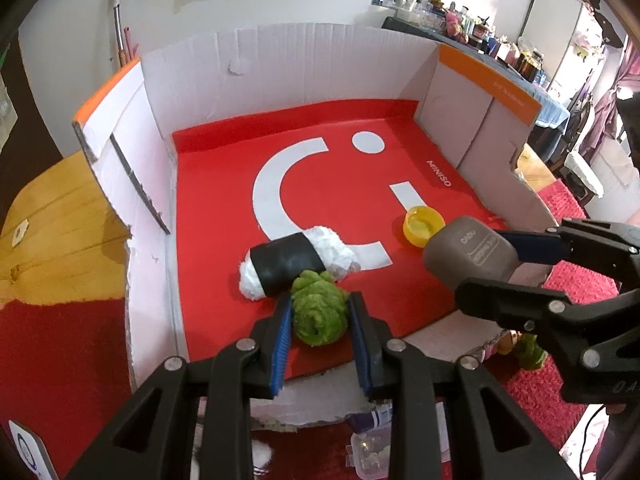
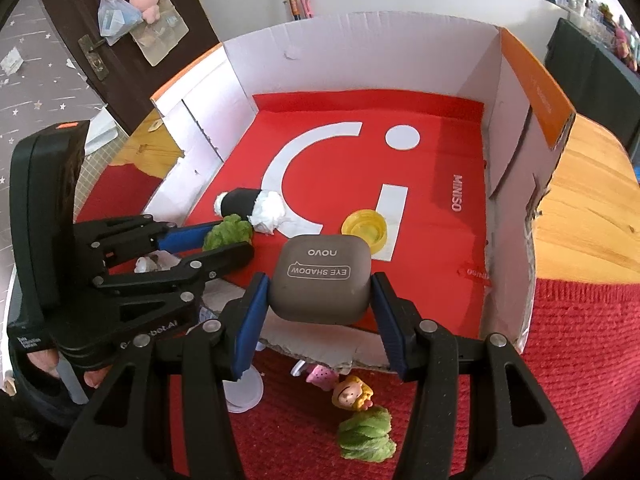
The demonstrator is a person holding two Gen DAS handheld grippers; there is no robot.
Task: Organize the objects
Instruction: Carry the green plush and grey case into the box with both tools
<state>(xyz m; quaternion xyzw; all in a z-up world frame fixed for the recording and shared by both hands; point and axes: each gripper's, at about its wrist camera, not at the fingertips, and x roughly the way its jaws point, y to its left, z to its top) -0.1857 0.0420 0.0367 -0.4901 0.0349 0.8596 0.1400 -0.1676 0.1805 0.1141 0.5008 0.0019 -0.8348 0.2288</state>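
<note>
Green fuzzy toy [image 1: 319, 314] sits pinched in the left gripper [image 1: 320, 320], low over the red-lined box [image 1: 288, 60] by the black-and-white roll [image 1: 288, 262]. Right gripper [image 2: 320, 300] clamps the grey eye-shadow case [image 2: 322, 278] beside the yellow cap [image 2: 365, 227].

Two hand-held grippers of matte black plastic. Left gripper [image 1: 320, 328]: angular linkage arms with triangular cut-outs, round silver pivot screws at each joint, fingers [image 1: 282, 340] lined with ribbed blue pads. Right gripper [image 2: 320, 304]: same black linkage, same silver screws, same blue ribbed pads on the fingers [image 2: 250, 324]. Seen from the right wrist view, left unit topped by a tall black housing with a small orange patch, white lettering along its base, partly legible. Thin black cable trailing at the lower right of the left wrist view.
</note>
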